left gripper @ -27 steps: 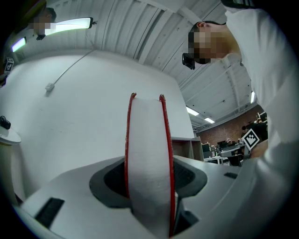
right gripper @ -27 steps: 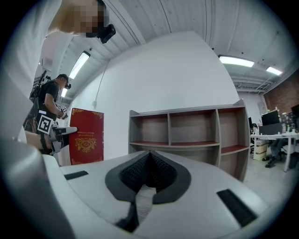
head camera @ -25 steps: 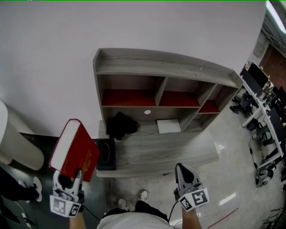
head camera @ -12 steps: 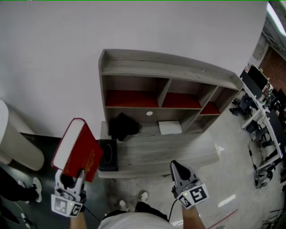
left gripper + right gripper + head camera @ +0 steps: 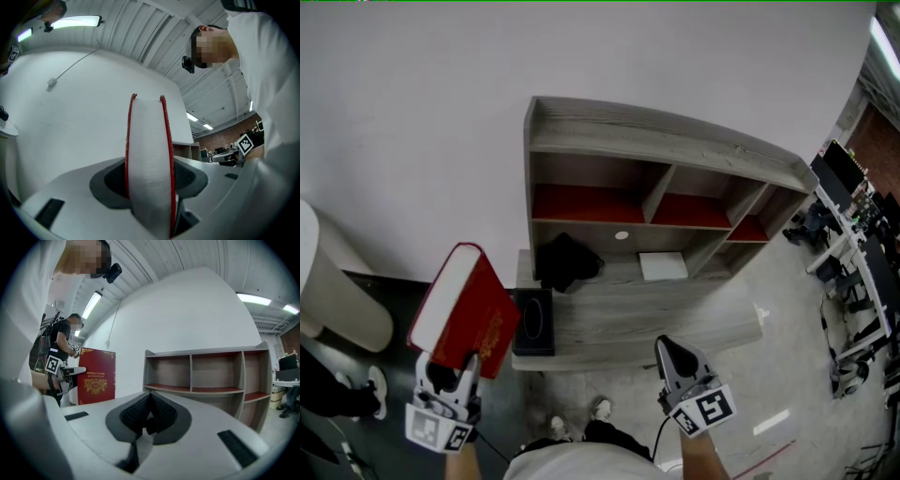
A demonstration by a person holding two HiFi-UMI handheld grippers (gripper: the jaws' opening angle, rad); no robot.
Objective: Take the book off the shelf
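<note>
A thick red book (image 5: 467,314) with white page edges stands upright in my left gripper (image 5: 448,375), left of the desk and clear of the shelf. In the left gripper view the book's (image 5: 149,164) page block fills the gap between the jaws, which press on both covers. My right gripper (image 5: 675,361) hangs in front of the desk, jaws closed together with nothing between them. From the right gripper view the book (image 5: 96,376) shows its gold-printed cover, and the wooden shelf unit (image 5: 206,369) with red-lined compartments stands empty.
The shelf unit (image 5: 675,155) sits on a grey wooden desk (image 5: 656,319) against a white wall. A black cloth (image 5: 565,261), a white sheet (image 5: 663,266) and a black box (image 5: 533,322) lie on the desk. Another person (image 5: 58,352) stands behind the left gripper.
The head view has swung a little to the left, so the shelf sits further right in frame. The book and both grippers keep about the same places.
</note>
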